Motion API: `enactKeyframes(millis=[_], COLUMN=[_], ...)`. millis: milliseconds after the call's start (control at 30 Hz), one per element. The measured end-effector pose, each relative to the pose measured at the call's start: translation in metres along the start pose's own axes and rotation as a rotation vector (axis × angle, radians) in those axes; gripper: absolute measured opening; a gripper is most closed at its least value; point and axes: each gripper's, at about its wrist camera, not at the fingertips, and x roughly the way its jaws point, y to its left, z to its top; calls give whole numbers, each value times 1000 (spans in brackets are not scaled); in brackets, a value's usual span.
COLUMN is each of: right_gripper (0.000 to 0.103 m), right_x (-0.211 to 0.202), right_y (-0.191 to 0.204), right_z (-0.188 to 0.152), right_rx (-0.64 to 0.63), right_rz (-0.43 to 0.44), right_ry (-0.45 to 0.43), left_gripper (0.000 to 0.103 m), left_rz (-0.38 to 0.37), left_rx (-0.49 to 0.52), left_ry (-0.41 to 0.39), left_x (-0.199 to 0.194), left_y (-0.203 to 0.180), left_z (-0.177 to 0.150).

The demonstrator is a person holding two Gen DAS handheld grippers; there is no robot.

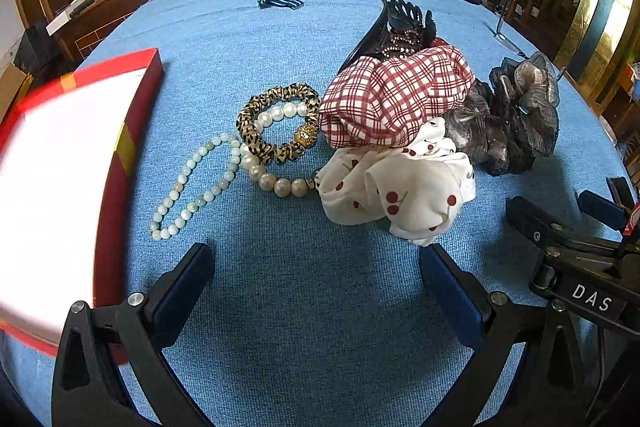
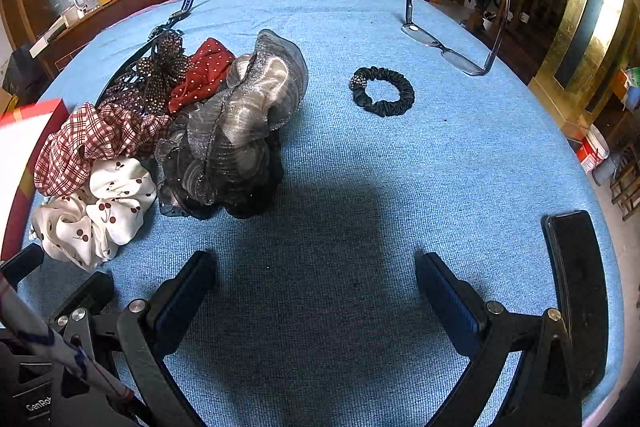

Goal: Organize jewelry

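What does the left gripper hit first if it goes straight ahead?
Probably bare blue cloth first; further on, the left gripper would likely meet the pearl bracelet or the cherry scrunchie edge. Depth is unclear.

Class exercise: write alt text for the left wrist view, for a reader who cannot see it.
The open left gripper hovers over a blue cloth, empty, facing a pale bead bracelet, a pearl bracelet and a leopard-print scrunchie. Plaid, cherry-print and grey scrunchies are piled at right; a red box lies at left.
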Motion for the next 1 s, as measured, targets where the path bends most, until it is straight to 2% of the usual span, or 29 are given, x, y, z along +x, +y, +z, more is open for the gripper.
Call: enactKeyframes(millis=[667, 800, 900, 1000], right_gripper=[103, 103, 102, 102], right_x=[3, 0, -19, -62], right_y=[0, -2, -13, -19], right_z=[2, 3, -3, -11], right_rx=[36, 30, 89, 86], right_rz=[-23, 14, 109, 89], right_ry=[1, 14, 6, -86], left_gripper=[103, 103, 103, 103], left_rz=[10, -1, 15, 18], left_rx=[-10, 31, 52, 53], left_ry=[1, 4, -88, -210], left_x=[4, -5, -36, -81], left_y=[2, 1, 7, 18], left_z=[3, 0, -10, -18])
